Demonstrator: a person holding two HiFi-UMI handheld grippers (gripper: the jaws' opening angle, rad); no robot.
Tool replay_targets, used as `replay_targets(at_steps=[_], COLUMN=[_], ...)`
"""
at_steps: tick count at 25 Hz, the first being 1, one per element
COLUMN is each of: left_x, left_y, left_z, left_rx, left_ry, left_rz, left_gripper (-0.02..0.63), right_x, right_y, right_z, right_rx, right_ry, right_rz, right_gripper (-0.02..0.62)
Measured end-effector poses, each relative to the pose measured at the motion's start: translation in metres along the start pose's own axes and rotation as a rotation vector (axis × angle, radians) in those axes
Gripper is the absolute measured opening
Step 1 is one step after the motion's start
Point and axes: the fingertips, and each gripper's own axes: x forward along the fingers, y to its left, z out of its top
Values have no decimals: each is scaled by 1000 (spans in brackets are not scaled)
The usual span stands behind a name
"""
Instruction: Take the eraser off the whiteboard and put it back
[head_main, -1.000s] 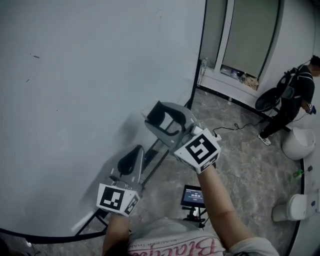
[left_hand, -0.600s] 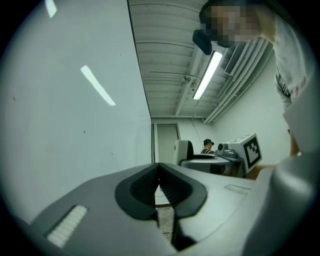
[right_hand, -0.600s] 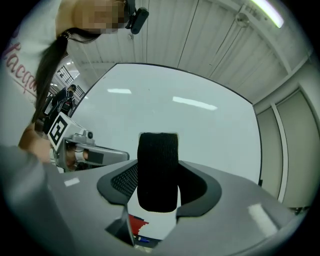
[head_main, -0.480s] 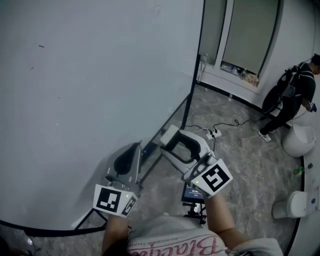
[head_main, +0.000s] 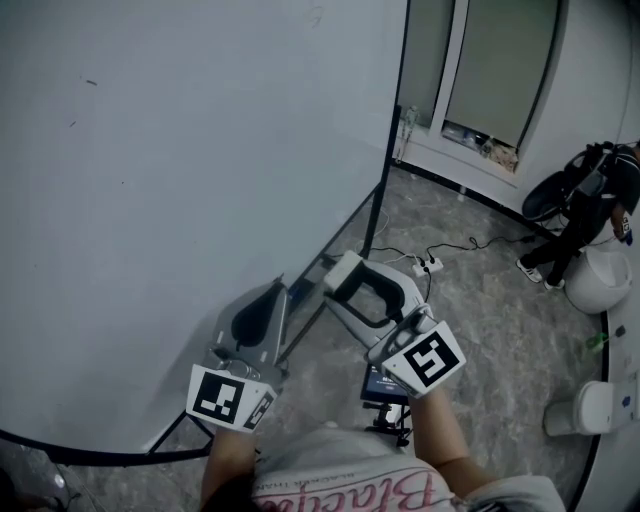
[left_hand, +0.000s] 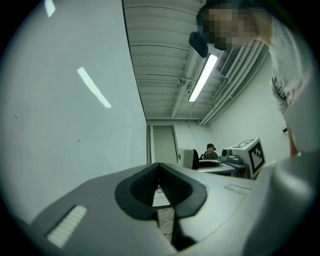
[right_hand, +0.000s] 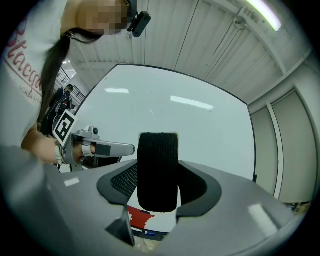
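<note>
The whiteboard (head_main: 200, 150) fills the left of the head view, its face bare apart from a few small marks. Its dark frame runs down the right edge and curves along the bottom. Both tools hang in front of its lower right corner, off its surface.

The right hand-held gripper (right_hand: 159, 172) pinches the eraser (right_hand: 158, 150) across its width, so the eraser is held in the air just off the whiteboard. The left hand-held gripper (left_hand: 160, 167) is pressed together at the tips with nothing between them.

Right of the whiteboard the floor (head_main: 480, 330) lies open, crossed by a cable (head_main: 470, 250). A person (head_main: 590, 200) stands well away from the whiteboard.

Only the right gripper view shows the eraser's black felt face, with the whiteboard wide behind it. Only the left gripper view shows the closed tips, with the whiteboard's right edge beyond them. Only the head view shows the floor and a small screen (head_main: 385, 385) low beside the whiteboard's corner.
</note>
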Motion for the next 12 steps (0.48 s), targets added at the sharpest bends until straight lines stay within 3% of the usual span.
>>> replay_targets(at_steps=[7,12], left_x=[-1,-3], left_y=[2,7], left_z=[0,2], left_rx=[0,-3], left_ry=[2,-2], left_rz=[-3,1], left_gripper=[-2,-2], right_x=[6,34], right_y=[-3,-5], right_z=[4,23], right_rx=[-11,-156], right_ry=[-12,-7], right_rz=[0,44], right_gripper=[232,232])
